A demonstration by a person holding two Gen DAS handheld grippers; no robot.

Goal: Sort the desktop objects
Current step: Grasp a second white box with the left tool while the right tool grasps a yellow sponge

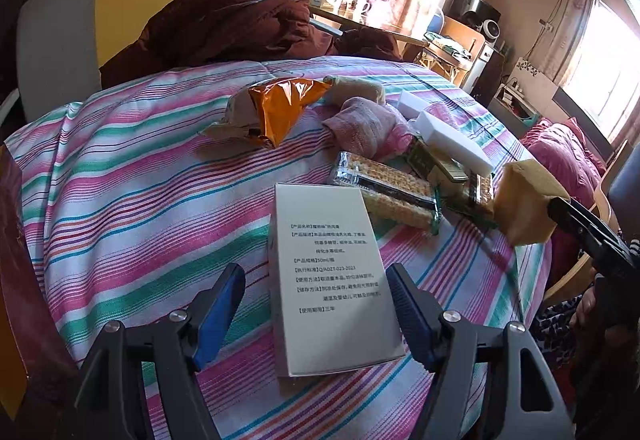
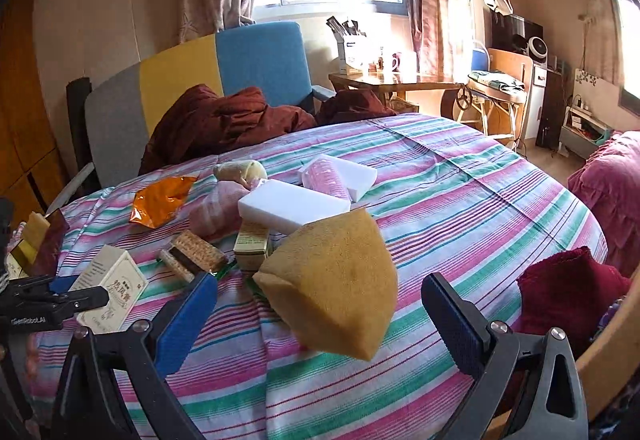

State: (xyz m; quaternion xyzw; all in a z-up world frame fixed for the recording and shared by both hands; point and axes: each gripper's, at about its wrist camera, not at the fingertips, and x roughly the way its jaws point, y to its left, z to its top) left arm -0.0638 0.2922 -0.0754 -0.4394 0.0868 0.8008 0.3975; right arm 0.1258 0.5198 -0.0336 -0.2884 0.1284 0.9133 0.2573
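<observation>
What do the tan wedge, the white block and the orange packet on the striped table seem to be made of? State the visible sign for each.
Tan wedge: probably sponge foam; matte, finely pitted surface.
White block: likely dense foam, perhaps melamine; smooth, matte, sharp edges.
Orange packet: metallised plastic film or foil; glossy, crinkled, with bright glints.

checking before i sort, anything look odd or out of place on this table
Mostly clutter: packets and blocks heaped together mid-table. The brown sponge looks oddest, tilted up on one edge between the open right tool's fingers. An orange wrapper lies crumpled.
</observation>
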